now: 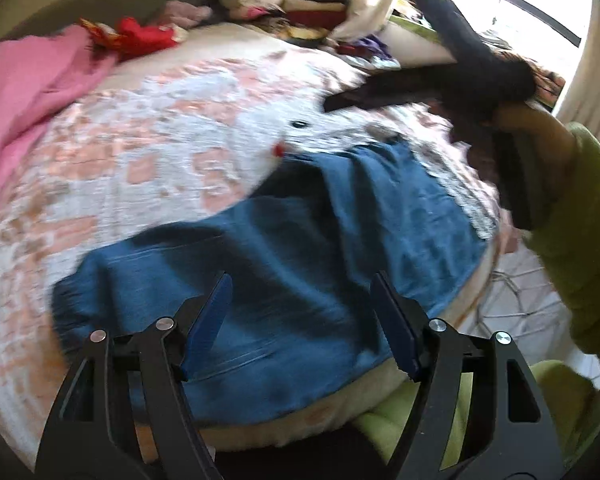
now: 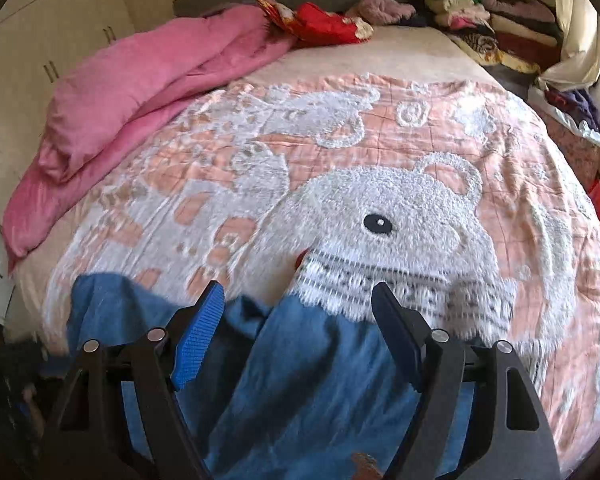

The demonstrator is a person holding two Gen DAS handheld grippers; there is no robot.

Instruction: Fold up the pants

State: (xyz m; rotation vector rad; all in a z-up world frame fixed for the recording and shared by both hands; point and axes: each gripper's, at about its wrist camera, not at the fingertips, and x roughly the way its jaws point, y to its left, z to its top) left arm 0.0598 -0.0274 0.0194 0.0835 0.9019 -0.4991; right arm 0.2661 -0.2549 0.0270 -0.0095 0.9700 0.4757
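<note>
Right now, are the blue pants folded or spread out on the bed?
Folded, though loosely. The blue pants lie on the bear blanket as one compact rumpled slab, no separate legs showing. How many folds, cannot tell.

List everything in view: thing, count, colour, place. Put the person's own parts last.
pants: one, blue, near bed edge
bear blanket: one, pink and white, covering bed
quilt: one, pink, bed's far left
red cloth: one, at headboard
folded clothes: one stack, mixed colours, far right corner
wardrobe: one, cream, left wall
left gripper: black, blue pads, open over pants
right gripper: same, open over pants
sleeve: green, right side
</note>
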